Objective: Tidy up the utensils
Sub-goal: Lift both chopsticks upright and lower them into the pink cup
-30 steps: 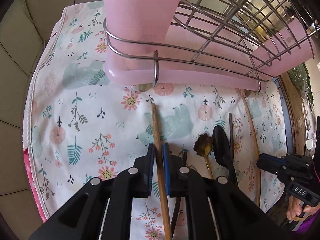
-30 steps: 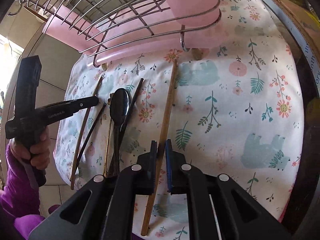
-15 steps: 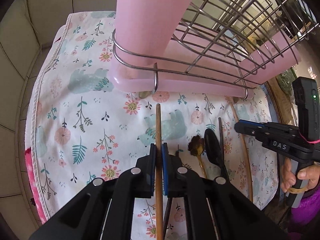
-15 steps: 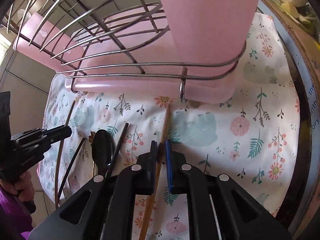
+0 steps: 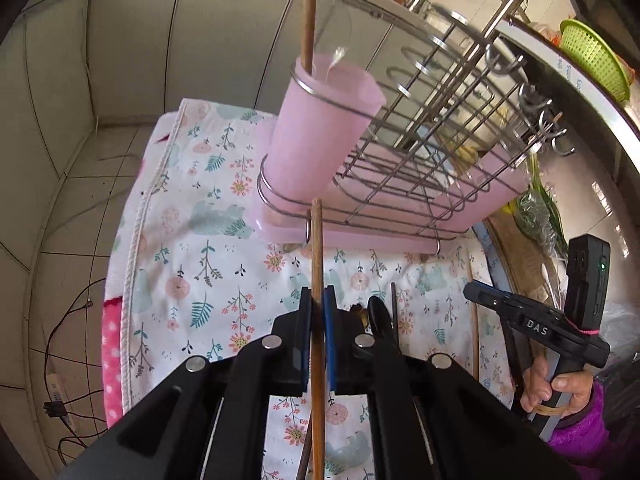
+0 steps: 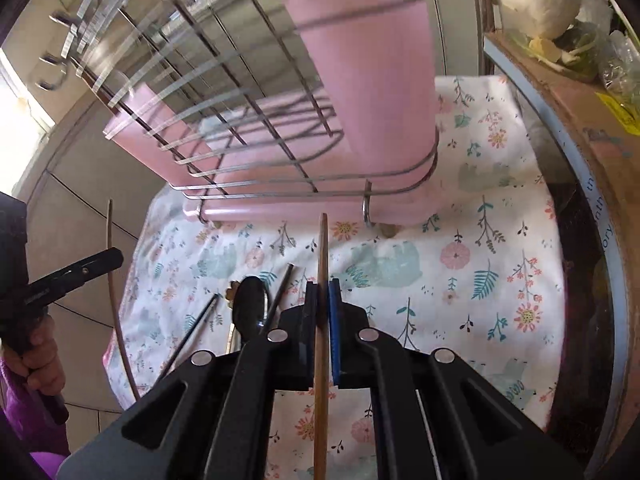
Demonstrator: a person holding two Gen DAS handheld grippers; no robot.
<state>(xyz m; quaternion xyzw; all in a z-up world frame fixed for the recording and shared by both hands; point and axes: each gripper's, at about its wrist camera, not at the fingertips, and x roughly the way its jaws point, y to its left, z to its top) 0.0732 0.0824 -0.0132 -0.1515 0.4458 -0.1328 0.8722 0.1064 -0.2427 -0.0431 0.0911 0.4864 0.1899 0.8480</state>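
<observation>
My left gripper [image 5: 317, 300] is shut on a wooden chopstick [image 5: 317, 248] and holds it above the floral cloth [image 5: 192, 248]. My right gripper [image 6: 323, 292] is shut on another wooden chopstick [image 6: 322, 248], also lifted. The pink utensil cup [image 5: 320, 140] sits in the wire dish rack [image 5: 432, 152] and holds one wooden stick [image 5: 308, 12]. The cup also shows in the right wrist view [image 6: 376, 72]. A black spoon [image 6: 250, 308], a gold spoon [image 6: 230, 294] and dark chopsticks [image 6: 280, 292] lie on the cloth. A curved wooden chopstick [image 6: 114, 288] lies at its left edge.
The rack stands on a pink drip tray [image 5: 360, 236]. A tiled wall [image 5: 100, 60] is behind. A green basket [image 5: 592, 56] sits on a counter at the right. A cardboard box [image 6: 568, 92] with a bagged item borders the cloth. Cables lie on the floor [image 5: 72, 320].
Both grippers have risen from the cloth, each lifting its wooden chopstick. The views now look down on the rack and cup from higher up.
</observation>
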